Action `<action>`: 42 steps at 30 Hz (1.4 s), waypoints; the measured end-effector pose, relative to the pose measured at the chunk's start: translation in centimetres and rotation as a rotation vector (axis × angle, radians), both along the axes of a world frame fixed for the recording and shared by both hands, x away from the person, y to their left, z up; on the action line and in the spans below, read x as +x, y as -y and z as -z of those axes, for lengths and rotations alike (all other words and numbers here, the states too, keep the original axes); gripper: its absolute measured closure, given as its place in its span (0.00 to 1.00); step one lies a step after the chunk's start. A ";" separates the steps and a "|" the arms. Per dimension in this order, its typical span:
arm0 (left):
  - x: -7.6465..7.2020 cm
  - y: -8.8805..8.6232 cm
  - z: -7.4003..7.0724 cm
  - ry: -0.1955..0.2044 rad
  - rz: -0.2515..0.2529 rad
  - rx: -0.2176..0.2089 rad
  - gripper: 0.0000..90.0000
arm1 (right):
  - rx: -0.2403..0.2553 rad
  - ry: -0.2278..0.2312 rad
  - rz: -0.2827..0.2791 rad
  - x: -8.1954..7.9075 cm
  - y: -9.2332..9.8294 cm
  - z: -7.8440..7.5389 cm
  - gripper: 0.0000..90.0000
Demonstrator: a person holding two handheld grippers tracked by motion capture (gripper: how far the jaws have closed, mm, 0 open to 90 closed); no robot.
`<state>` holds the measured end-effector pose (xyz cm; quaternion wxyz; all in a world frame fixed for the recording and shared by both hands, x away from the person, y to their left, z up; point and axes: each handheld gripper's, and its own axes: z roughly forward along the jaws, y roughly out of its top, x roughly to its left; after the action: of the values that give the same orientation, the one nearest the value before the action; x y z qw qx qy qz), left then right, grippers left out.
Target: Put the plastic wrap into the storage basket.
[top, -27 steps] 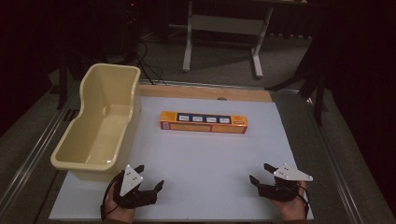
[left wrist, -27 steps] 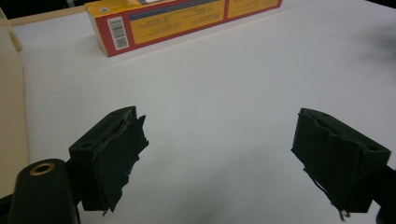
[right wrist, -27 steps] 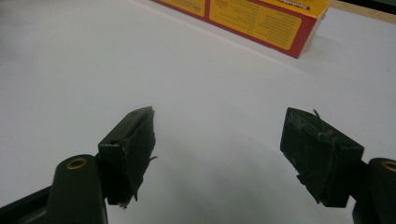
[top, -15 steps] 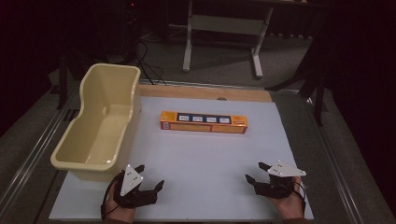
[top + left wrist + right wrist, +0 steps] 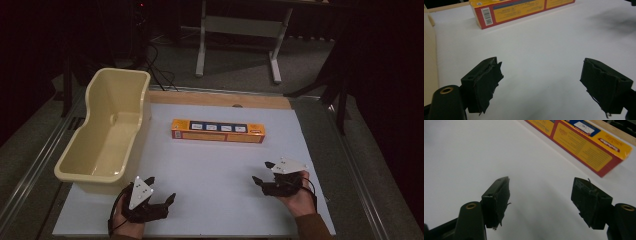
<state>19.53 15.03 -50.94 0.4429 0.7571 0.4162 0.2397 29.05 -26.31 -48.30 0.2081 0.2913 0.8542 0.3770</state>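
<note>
Right gripper (image 5: 263, 172) low over table (image 5: 210, 170), jaws apart, facing box (image 5: 218, 131)

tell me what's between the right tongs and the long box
Nothing: bare white tabletop separates the right tongs from the long box, seen in the high view and the right gripper view.

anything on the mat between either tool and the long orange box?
Nothing visible. Bare white mat lies between the left tool and the box, and between the right tool and the box. Both gripper views show open jaws with empty mat ahead. The cream tub sits off to the left, clear of both paths.
</note>
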 end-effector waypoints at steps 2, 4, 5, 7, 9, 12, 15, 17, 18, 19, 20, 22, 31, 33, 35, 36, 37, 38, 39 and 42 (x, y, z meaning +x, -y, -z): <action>0.0 0.0 0.0 0.000 0.001 -0.001 0.17 | -0.012 0.000 0.001 0.6 -0.3 -0.1 0.34; 0.0 0.1 0.0 -0.001 0.001 0.000 0.17 | -0.022 0.002 0.004 1.4 -0.4 -0.2 0.34; 0.0 0.1 0.0 -0.001 0.001 0.001 0.17 | -0.022 -0.001 0.003 1.7 -0.5 -0.3 0.34; 0.0 0.1 0.1 -0.002 0.002 0.001 0.17 | -0.032 0.003 0.005 2.4 -0.7 -0.5 0.34; 0.1 0.1 0.1 -0.003 0.005 0.001 0.17 | -0.041 0.007 0.002 3.0 -1.0 -0.8 0.34; 0.1 0.1 0.1 -0.004 0.003 0.000 0.17 | -0.057 0.010 -0.005 4.0 -1.6 -1.2 0.33; 0.1 0.1 0.1 -0.004 0.002 -0.001 0.17 | -0.061 0.006 -0.010 5.1 -2.2 -1.5 0.33; 0.1 0.1 0.1 -0.004 0.002 -0.003 0.17 | -0.064 -0.001 -0.011 5.9 -2.5 -1.6 0.33; 0.1 0.1 0.1 -0.004 0.002 -0.004 0.17 | -0.065 -0.003 -0.011 6.3 -2.7 -1.6 0.33; 0.1 0.1 0.1 -0.004 0.001 -0.004 0.17 | -0.063 -0.008 -0.014 6.6 -2.8 -1.6 0.34; 0.1 0.1 0.1 -0.005 0.000 -0.005 0.17 | -0.061 -0.014 -0.012 6.9 -3.0 -1.6 0.34; 0.1 0.1 0.1 -0.006 0.001 -0.006 0.17 | -0.064 -0.016 -0.014 7.3 -3.1 -1.6 0.34; 0.1 0.2 0.1 -0.007 0.008 -0.006 0.17 | -0.088 -0.056 0.000 10.4 -4.0 -1.5 0.35; 0.1 0.2 0.1 -0.010 0.008 -0.007 0.17 | -0.099 -0.057 -0.002 11.4 -4.6 -1.9 0.34; 0.1 0.2 0.1 -0.010 0.009 -0.007 0.17 | -0.097 -0.062 -0.002 12.2 -5.0 -2.1 0.34; 0.1 0.2 0.1 -0.011 0.010 -0.007 0.17 | -0.100 -0.066 0.004 12.6 -5.2 -2.2 0.34; 0.1 0.2 0.1 -0.011 0.010 -0.007 0.17 | -0.100 -0.066 0.004 12.6 -5.2 -2.2 0.34; 0.1 0.2 0.2 -0.012 0.010 -0.009 0.17 | -0.103 -0.076 0.010 13.4 -5.7 -2.4 0.34; 0.1 0.2 0.2 -0.012 0.010 -0.012 0.17 | -0.104 -0.075 0.009 13.8 -6.0 -2.5 0.34; 0.2 0.1 0.3 -0.018 0.010 -0.018 0.17 | -0.103 -0.078 0.003 14.9 -6.9 -2.8 0.34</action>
<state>19.68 14.90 -51.21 0.4469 0.7574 0.4186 0.2267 43.97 -19.40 -45.53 0.1900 0.2958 0.8795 0.3208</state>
